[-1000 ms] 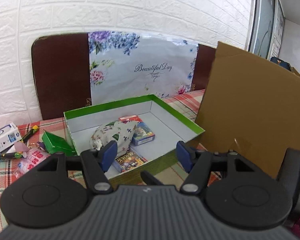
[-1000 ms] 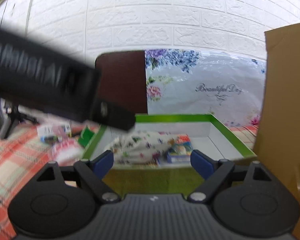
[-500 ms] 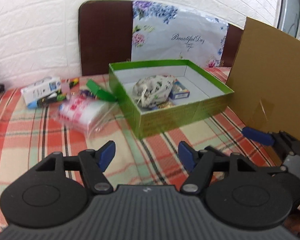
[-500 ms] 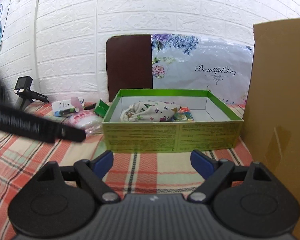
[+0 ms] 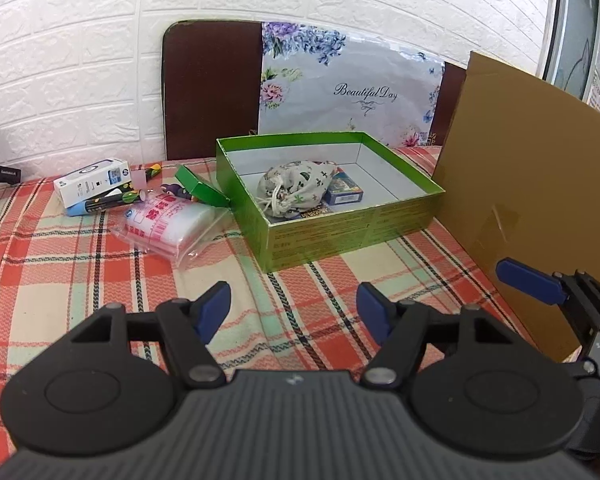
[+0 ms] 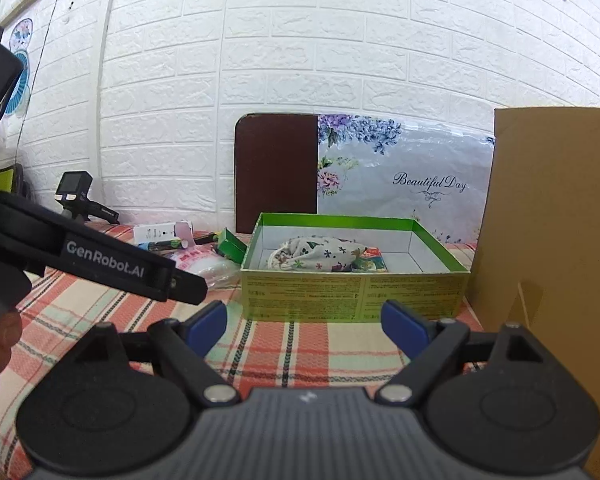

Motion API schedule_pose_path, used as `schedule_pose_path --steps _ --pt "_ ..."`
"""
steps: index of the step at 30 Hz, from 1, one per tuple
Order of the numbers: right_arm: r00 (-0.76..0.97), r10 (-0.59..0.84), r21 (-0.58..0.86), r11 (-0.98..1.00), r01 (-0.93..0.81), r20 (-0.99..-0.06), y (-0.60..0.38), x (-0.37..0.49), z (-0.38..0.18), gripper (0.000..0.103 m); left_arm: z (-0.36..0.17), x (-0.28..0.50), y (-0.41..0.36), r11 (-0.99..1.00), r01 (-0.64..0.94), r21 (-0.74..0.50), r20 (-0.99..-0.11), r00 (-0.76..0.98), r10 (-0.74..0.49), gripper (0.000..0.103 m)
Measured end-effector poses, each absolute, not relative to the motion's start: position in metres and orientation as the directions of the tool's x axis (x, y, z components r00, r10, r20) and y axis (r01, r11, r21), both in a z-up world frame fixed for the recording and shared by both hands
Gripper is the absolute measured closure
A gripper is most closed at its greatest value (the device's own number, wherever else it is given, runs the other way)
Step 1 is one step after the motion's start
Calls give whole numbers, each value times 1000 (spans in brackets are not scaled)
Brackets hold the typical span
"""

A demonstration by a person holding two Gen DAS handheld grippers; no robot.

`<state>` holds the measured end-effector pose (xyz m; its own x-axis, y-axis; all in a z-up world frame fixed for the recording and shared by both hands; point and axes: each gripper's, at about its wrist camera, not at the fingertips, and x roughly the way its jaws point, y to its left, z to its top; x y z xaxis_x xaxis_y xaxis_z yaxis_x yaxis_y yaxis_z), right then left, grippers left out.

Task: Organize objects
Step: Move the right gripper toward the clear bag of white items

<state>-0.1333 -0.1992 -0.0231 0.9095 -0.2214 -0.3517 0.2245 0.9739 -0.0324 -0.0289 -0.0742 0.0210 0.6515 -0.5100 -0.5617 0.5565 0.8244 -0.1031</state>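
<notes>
Both empty: left gripper [image 5: 293,312] half open, right gripper [image 6: 304,328] wide. Next pick likely the plastic zip bag [image 5: 167,224], left of the green box [image 5: 352,228]: light, floppy, slippery; pinch an edge.

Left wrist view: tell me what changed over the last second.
The left tool pulled back from over the green box, whose whole outline now shows, and the items left of the box came into view. Its jaws opened slightly, nothing between them. The cloth pouch and card packs stayed in the box.
</notes>
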Motion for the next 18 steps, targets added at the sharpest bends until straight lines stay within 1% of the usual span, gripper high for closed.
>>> schedule_pose_path --steps 8,18 --pt "928 -201 -34 979 201 -314 -183 -156 -13 15 31 -50 -54 845 525 -105 -527 691 -495 31" --pt "929 -173 -53 985 165 -326 -162 -160 -14 15 29 -55 -29 865 485 -126 -501 722 -478 30"
